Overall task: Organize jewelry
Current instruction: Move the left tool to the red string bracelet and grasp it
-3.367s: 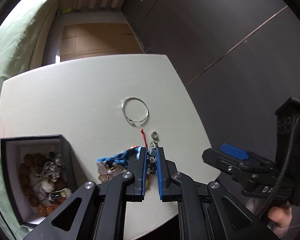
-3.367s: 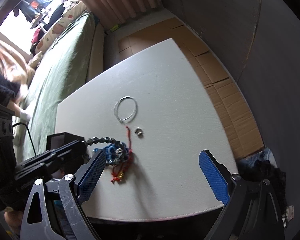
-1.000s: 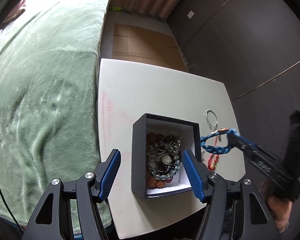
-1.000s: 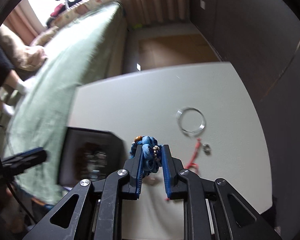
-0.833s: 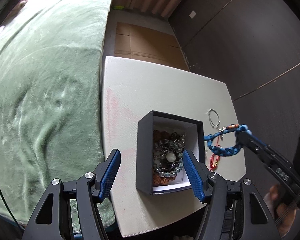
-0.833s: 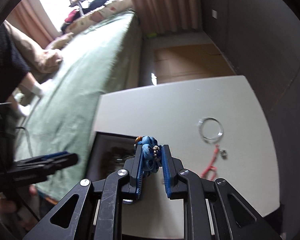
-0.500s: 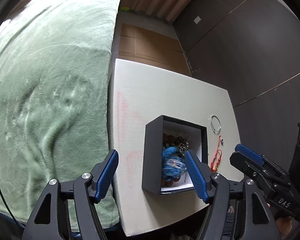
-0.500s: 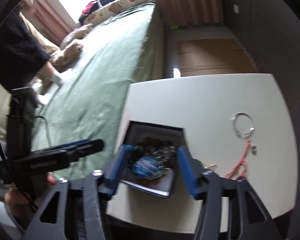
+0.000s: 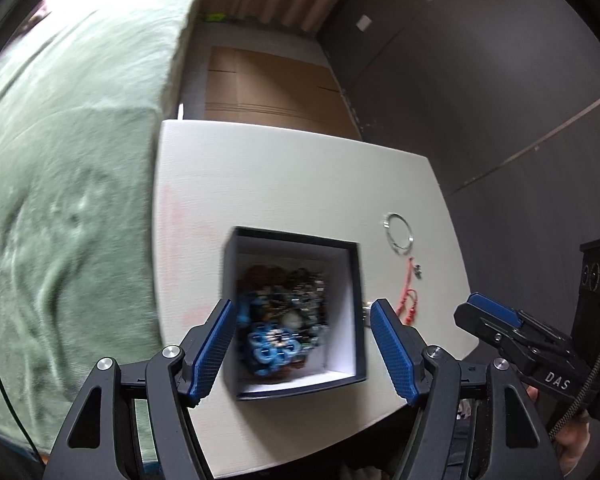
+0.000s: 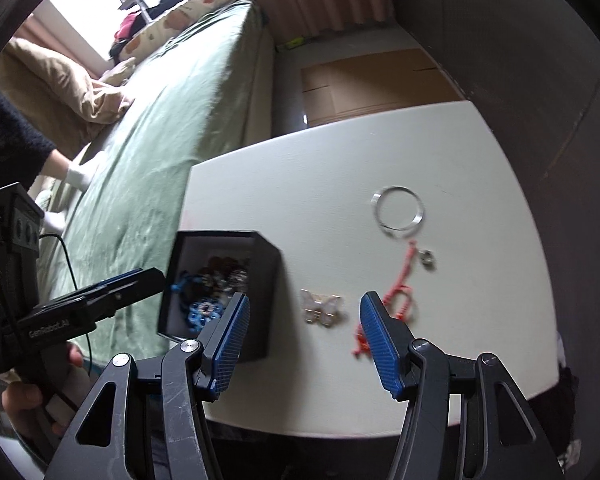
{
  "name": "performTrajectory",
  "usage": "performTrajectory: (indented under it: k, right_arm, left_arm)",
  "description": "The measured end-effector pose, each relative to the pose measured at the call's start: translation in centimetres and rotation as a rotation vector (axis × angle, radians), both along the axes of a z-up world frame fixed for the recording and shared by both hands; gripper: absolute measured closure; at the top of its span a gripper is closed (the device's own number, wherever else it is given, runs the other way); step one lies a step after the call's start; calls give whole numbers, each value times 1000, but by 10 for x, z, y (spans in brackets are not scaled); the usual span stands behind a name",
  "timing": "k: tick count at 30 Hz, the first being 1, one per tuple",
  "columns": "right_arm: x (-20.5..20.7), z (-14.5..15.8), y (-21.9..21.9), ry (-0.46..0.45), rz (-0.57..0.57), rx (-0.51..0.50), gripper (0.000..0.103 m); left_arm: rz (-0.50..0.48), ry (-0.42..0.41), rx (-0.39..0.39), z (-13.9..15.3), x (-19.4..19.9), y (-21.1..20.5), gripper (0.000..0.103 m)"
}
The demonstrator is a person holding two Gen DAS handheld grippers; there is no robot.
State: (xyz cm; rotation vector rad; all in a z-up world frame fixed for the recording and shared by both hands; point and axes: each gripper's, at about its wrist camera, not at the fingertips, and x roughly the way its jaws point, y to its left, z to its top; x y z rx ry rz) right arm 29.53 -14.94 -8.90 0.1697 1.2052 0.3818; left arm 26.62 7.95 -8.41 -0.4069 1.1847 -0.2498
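— What can't you make out from your side?

— The inside of the black box (image 9: 356, 304) is smeared in my left camera. I see a heap of beads there, with the blue braided bracelet (image 9: 274, 346) lying on top toward the near side, but I can't count the pieces under it. In my right view, the box's near wall hides most of the heap.

— And your claws?

— My left claw (image 9: 302, 350) is spread wide with nothing in it; its two blue pads frame the box from above. My right claw (image 10: 304, 344) is also wide open and empty, over the counter (image 10: 324, 208) just right of the box. Its left finger (image 10: 230, 344) covers the box's near corner.

— What's on the counter outside the box, counted?

— Four pieces that I can tell apart. One silver hoop (image 10: 398, 211), far right. One red cord bracelet (image 10: 398, 292), trailing from just below the hoop toward me; its near end is blurred and partly behind my right finger. One small metal ring (image 10: 427, 258), just beside the cord. One pale butterfly-shaped piece (image 10: 320, 307), between the box and the cord. In the left view, the butterfly is nearly all hidden behind the box's wall.

— Anything cut off?

— The green bed (image 10: 172, 120) beside the counter runs out of both frames.
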Motion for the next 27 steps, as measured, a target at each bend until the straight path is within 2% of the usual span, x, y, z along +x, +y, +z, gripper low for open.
performTrajectory:
  k: [10,17,22,27]
  right_arm:
    - [-3,-4,-52,17,-64,-21,45]
    - [-4,-3,-78,14,-82,-14,45]
    - [-4,-5,-94,13,-99,-16,45]
    - [-4,-12,-116,23,-129,-10,45]
  left_arm:
    - [-96,10,-2,-1,8,-58,33]
    - [-135,25,42,-4,11,-95,33]
    - [-166,46,71,-11,11,-118,43]
    - [-199,65,102,-24,12,-143,49]
